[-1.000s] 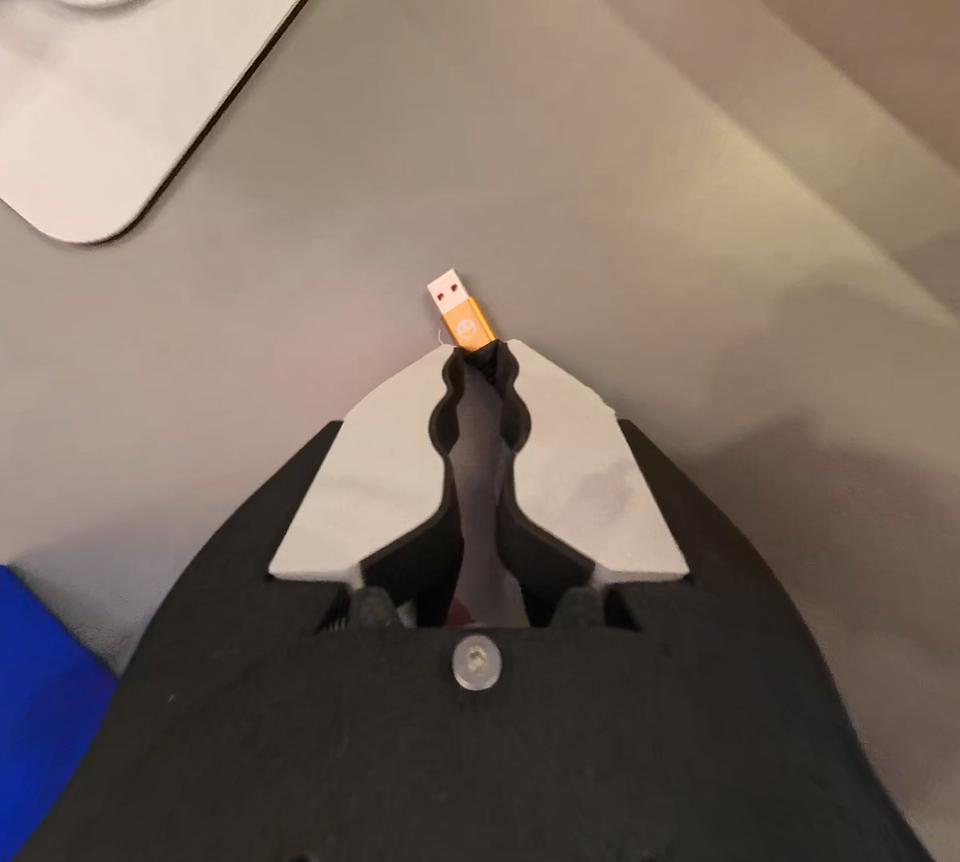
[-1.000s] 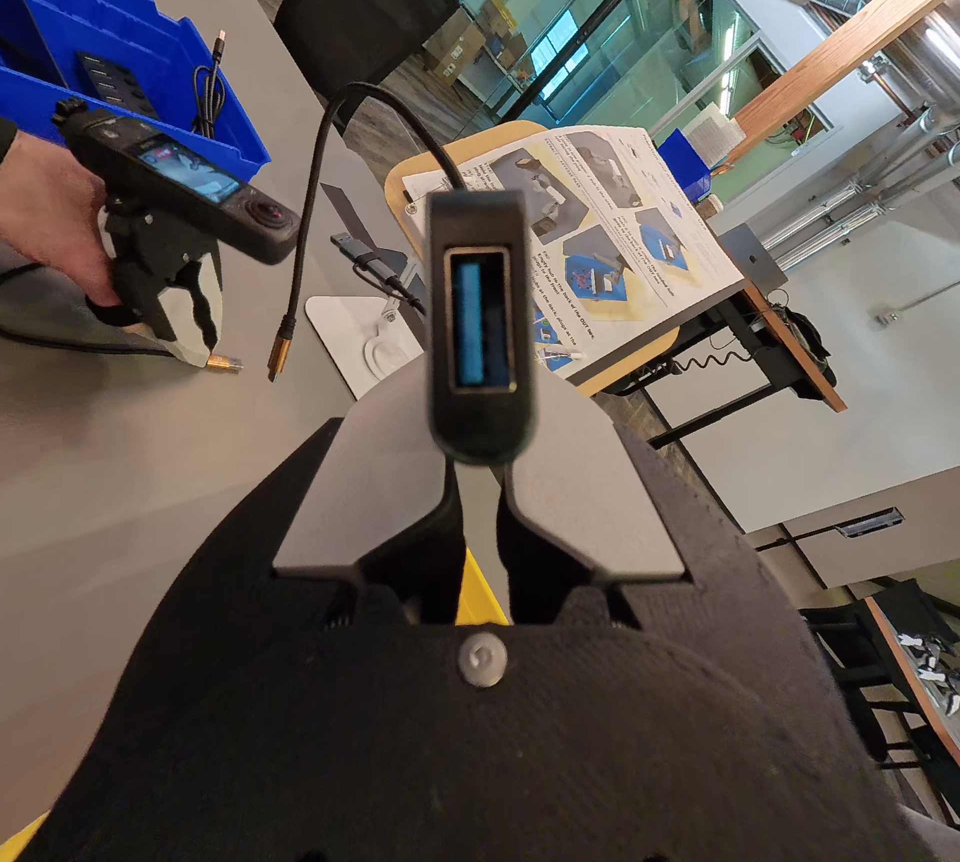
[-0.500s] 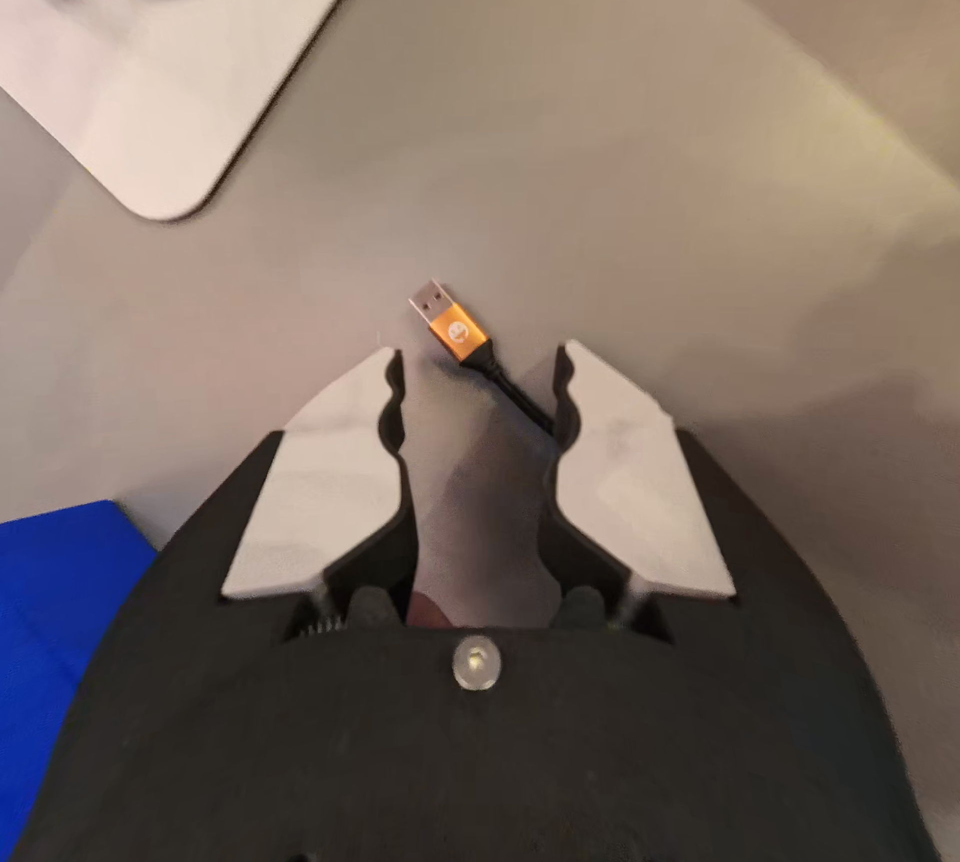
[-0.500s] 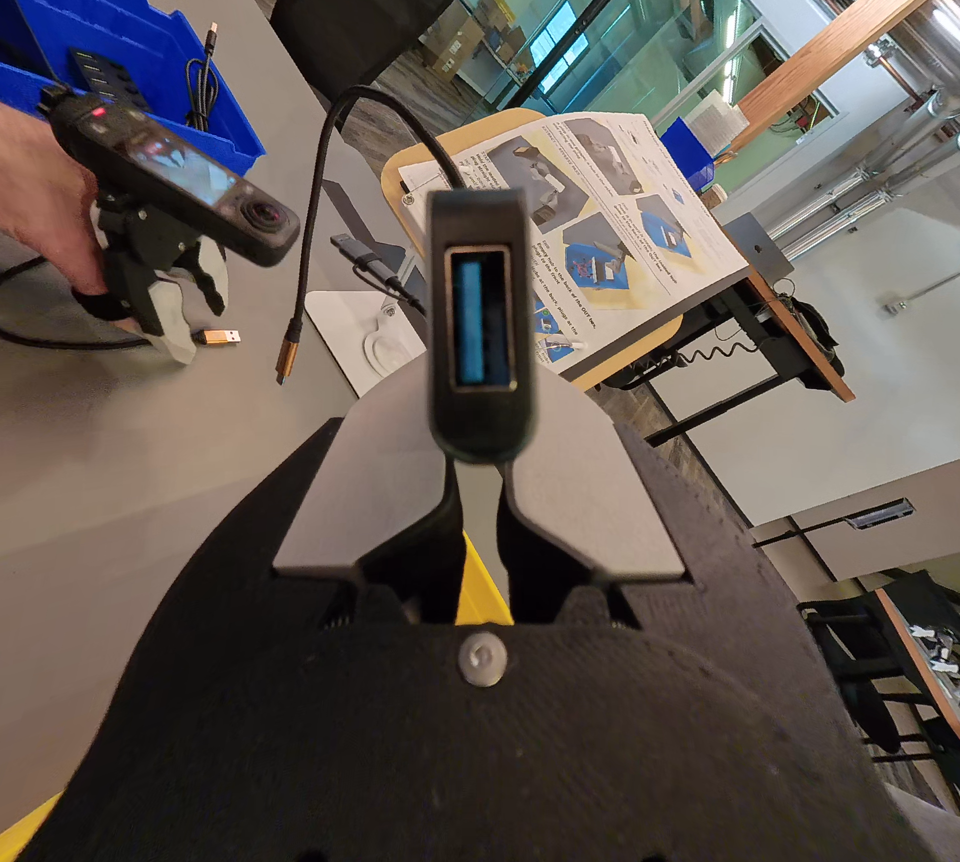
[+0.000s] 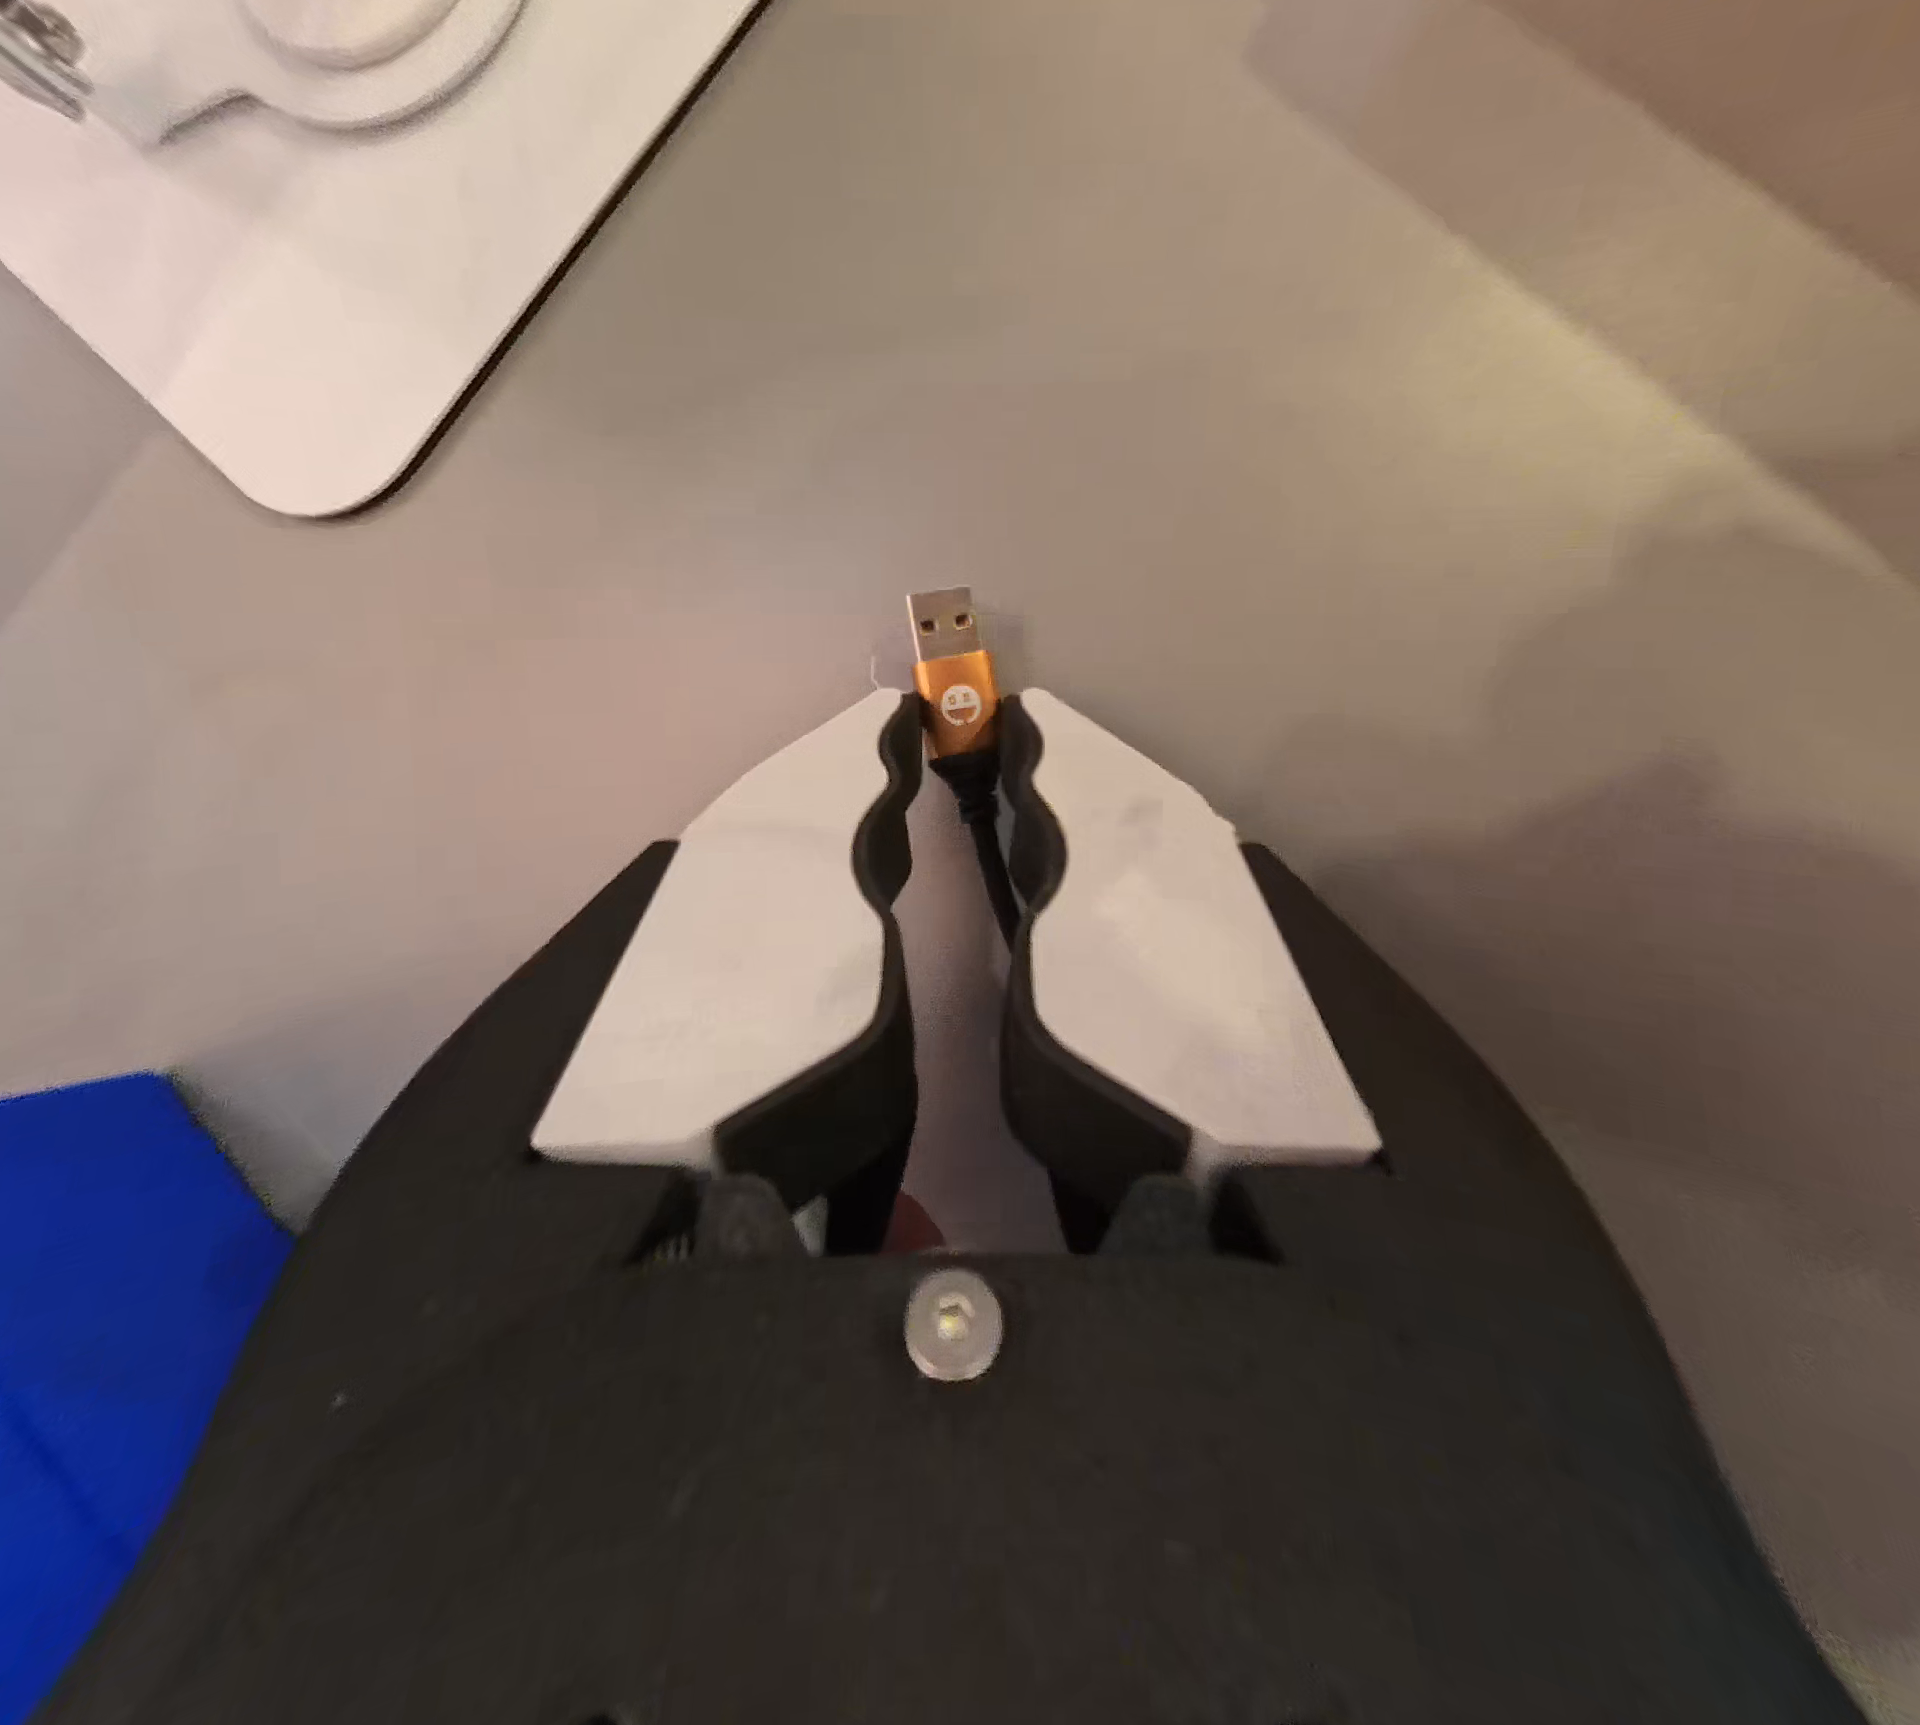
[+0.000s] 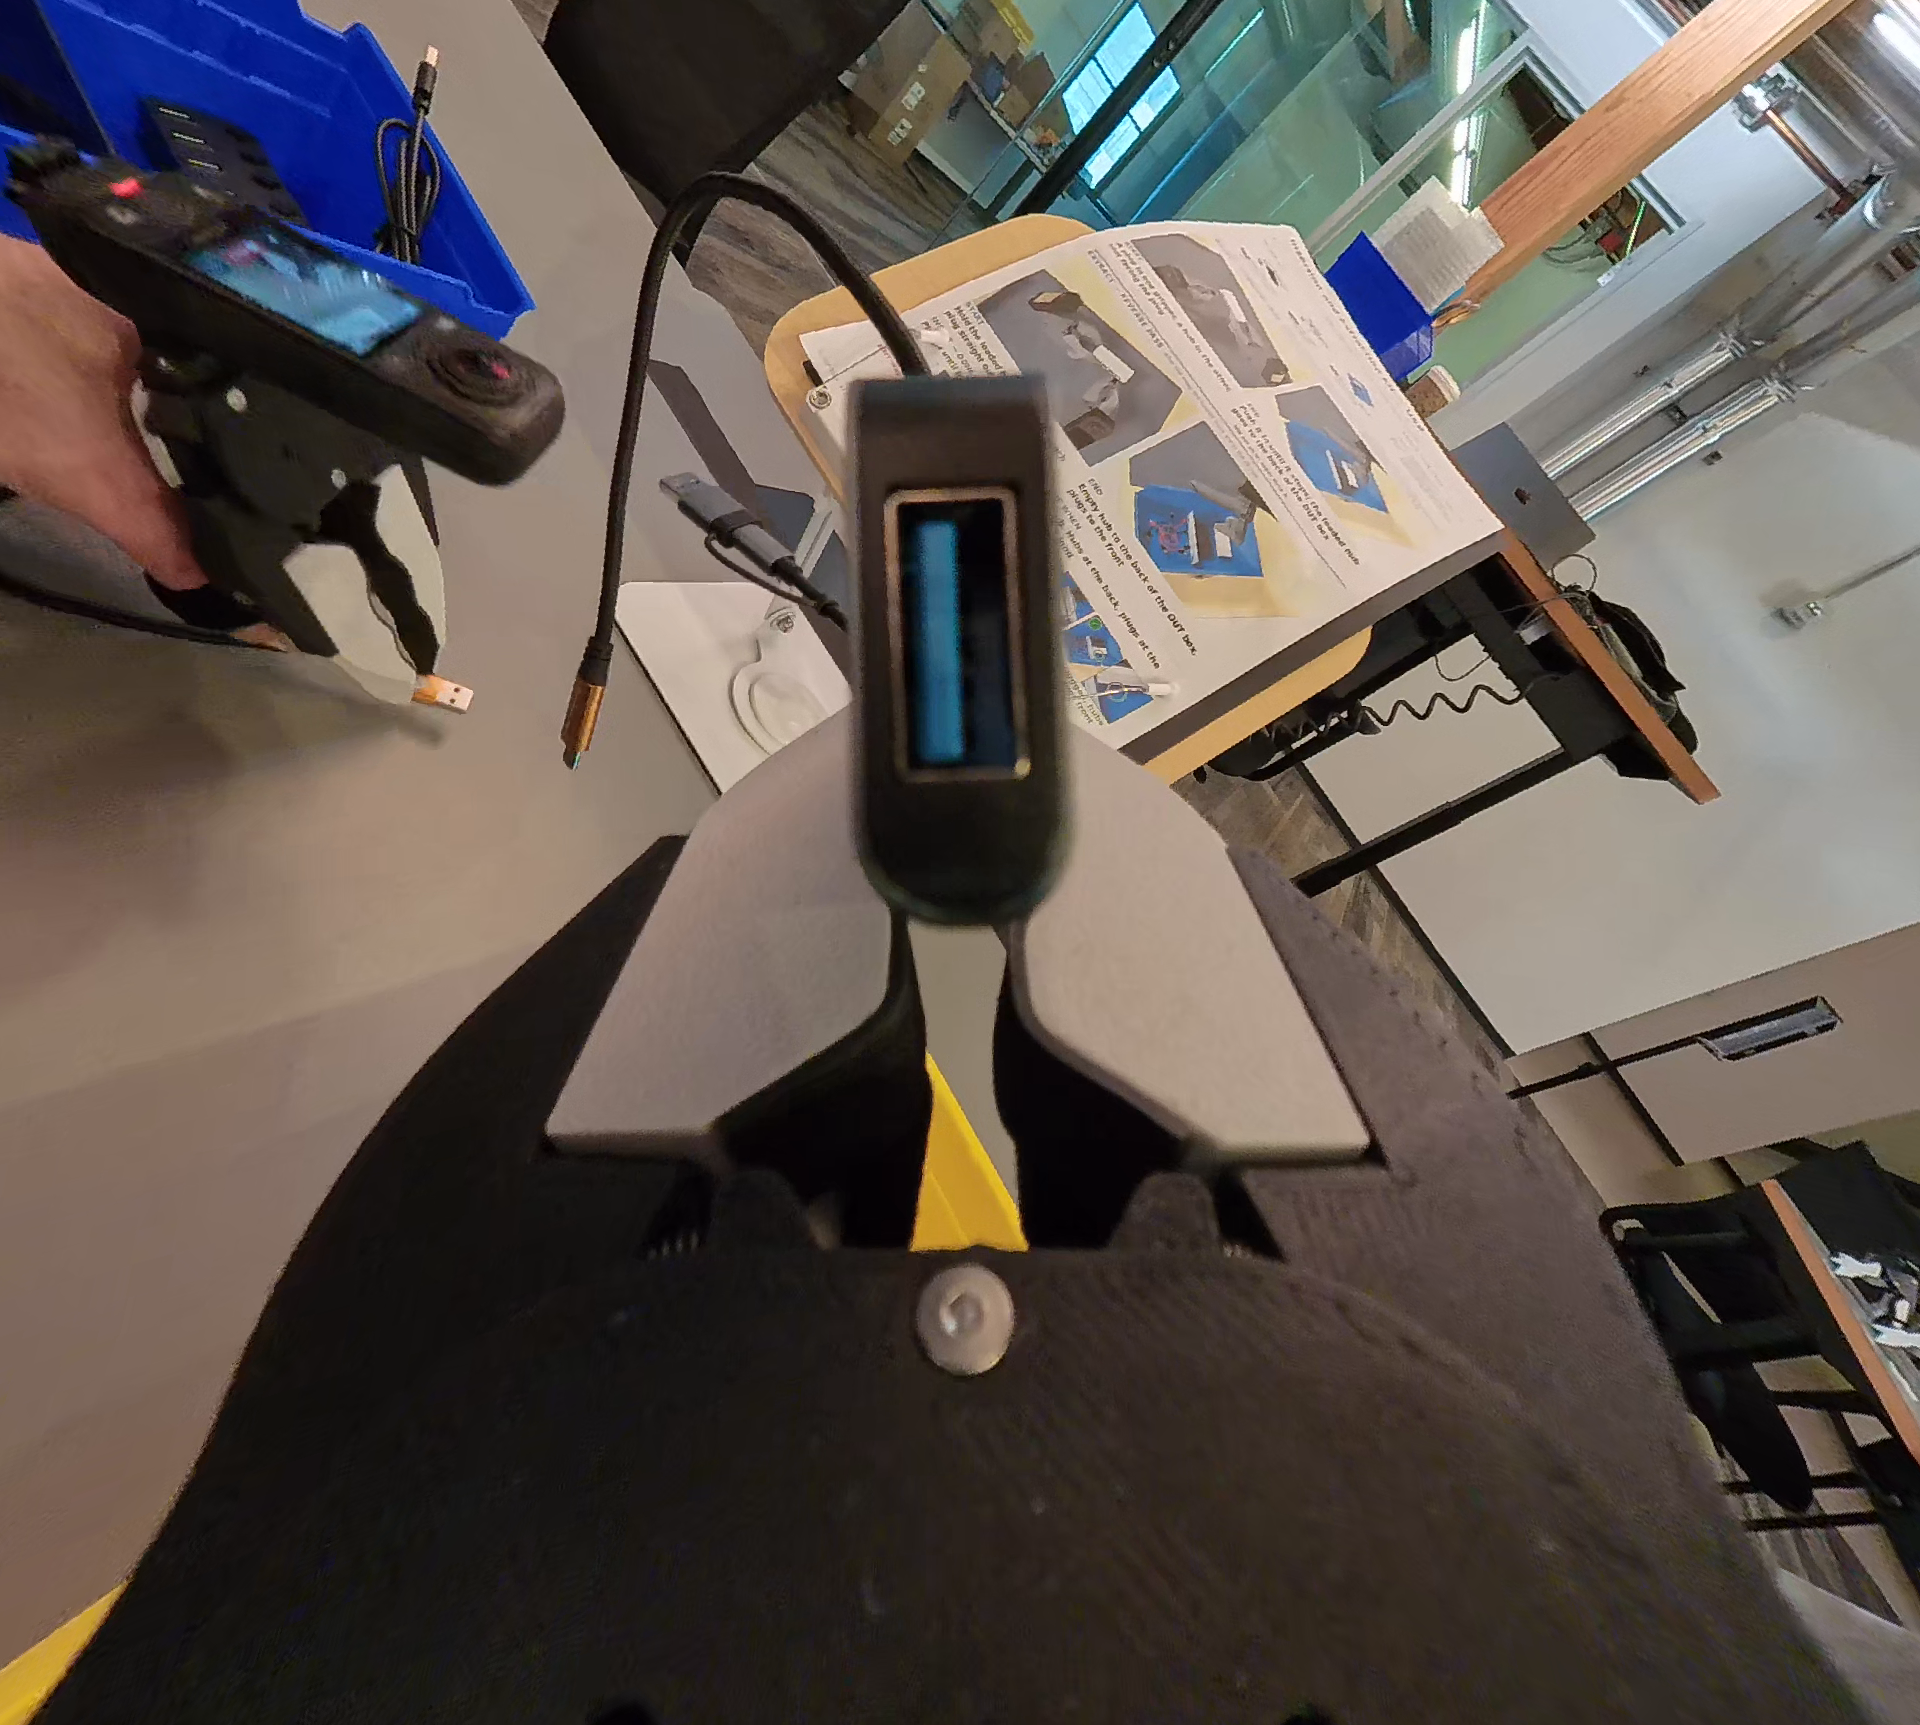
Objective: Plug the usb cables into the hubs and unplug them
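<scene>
Your left gripper (image 5: 958, 709) pinches the orange USB plug (image 5: 954, 688) at its fingertips, low over the grey table (image 5: 1247, 325). Your right gripper (image 6: 961, 906) clamps the black hub (image 6: 958, 636) upright, blue port facing you, above the table.

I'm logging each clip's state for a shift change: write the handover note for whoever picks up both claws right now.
Left claw: shut on the orange USB plug, metal tip pointing forward, low over the grey table.
Right claw: shut on the black hub, raised, blue port facing the camera.
Hub's own cable end hangs free.
Blue bin holds another hub and cable.
Done: both parts gripped.
Left: line up the plug, insert it, then unplug.
</scene>
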A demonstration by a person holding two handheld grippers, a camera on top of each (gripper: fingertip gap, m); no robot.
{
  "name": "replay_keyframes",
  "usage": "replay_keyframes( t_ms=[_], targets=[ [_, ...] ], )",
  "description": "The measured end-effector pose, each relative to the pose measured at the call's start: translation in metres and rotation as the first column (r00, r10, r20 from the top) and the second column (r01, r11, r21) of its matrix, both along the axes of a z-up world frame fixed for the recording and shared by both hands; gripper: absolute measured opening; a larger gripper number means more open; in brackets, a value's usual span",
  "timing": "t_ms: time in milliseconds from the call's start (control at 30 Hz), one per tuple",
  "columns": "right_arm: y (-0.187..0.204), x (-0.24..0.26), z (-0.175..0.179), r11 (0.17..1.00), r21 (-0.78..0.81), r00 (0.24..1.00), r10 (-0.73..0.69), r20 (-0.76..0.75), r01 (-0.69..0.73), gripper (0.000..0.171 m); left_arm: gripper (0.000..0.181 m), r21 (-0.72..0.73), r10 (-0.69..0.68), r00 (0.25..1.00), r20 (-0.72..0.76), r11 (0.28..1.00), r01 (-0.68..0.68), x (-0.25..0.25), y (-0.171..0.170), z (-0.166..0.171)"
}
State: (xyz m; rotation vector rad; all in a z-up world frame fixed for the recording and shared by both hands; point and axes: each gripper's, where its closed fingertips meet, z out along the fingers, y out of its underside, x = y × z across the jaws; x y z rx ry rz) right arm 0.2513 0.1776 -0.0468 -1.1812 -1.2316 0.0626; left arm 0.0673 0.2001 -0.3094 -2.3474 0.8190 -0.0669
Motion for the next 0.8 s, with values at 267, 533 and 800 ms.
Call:
replay_keyframes(
  t_ms=[267,533,800],
  targets=[
    [-0.003,-0.009,-0.007,0.999,0.011,0.999,0.047,0.004,-0.047,0.011,0.015,0.099,-0.263,0.943,0.201,0.964,0.248,0.022,-0.044,0.097],
    [-0.008,-0.038,-0.035,0.995,0.040,0.992,0.084,0.096,-0.088,0.011,0.015,0.188,-0.427,0.855,0.295,0.903,0.386,0.048,-0.105,0.179],
    [-0.018,-0.070,-0.054,0.986,0.118,0.976,0.090,0.198,-0.115,0.011,0.015,0.151,-0.544,0.794,0.271,0.839,0.523,0.071,-0.116,0.216]
  ],
)
